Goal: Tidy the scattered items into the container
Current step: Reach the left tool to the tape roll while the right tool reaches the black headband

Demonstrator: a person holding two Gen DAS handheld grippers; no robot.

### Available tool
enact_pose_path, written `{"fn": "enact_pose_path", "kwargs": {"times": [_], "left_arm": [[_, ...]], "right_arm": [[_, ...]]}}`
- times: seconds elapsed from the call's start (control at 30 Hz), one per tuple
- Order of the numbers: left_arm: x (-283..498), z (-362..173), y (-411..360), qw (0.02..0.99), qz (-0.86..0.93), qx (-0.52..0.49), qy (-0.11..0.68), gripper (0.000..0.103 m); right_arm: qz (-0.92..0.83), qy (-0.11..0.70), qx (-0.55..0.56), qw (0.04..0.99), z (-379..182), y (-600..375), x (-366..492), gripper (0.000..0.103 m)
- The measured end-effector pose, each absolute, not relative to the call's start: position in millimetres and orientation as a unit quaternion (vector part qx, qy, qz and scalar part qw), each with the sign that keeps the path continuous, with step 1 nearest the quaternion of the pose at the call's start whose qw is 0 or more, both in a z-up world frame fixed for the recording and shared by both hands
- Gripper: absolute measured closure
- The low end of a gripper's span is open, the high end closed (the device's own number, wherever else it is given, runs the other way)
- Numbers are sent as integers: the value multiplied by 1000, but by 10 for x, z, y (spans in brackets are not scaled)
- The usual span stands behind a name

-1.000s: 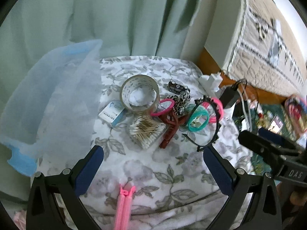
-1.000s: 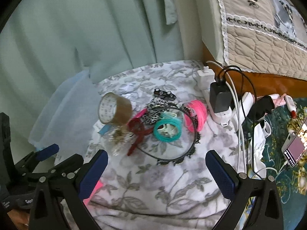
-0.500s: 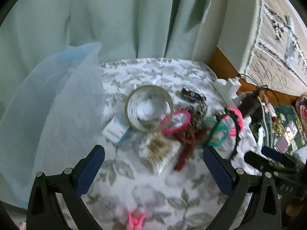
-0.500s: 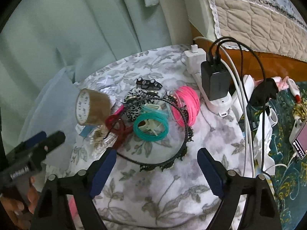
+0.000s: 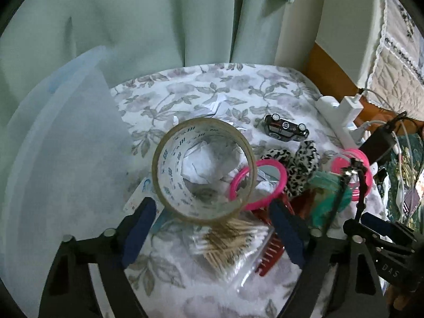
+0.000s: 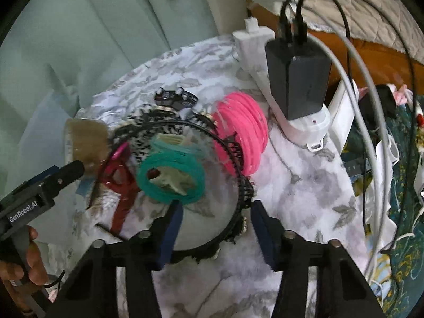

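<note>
At far left I see the translucent blue plastic container (image 5: 53, 159) standing beside the floral cloth (image 5: 212, 90). My left gripper (image 5: 210, 232) has its jaws apart, bracketing the near rim of the clear packing-tape roll (image 5: 204, 169), which rests on a bag of wooden cotton swabs (image 5: 230, 241). Right of that lie a pink ring (image 5: 267, 182) and a dark red hair claw (image 6: 119, 185). My right gripper (image 6: 214, 232) is spread around the black toothed headband (image 6: 238, 185), near the teal coil ties (image 6: 172, 180).
</note>
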State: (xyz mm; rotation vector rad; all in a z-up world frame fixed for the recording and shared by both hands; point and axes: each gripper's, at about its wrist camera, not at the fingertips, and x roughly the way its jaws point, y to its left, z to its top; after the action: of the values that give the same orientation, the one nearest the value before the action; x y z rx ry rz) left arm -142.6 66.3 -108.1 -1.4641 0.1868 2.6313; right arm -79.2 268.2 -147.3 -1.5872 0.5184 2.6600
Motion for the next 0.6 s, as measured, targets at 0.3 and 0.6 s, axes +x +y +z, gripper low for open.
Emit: {"fn": "enact_pose_path", "kwargs": {"times": [0.3,0.6], "left_arm": [[-1578,-1168,766,70,873,-475,82,39],[-1701,-1316,803,94,863,-493,60,63]], "right_arm": [[846,168,-506,22,-1591,2772,-894,60],[852,167,-495,23,-1616,2774,-1012,60]]}}
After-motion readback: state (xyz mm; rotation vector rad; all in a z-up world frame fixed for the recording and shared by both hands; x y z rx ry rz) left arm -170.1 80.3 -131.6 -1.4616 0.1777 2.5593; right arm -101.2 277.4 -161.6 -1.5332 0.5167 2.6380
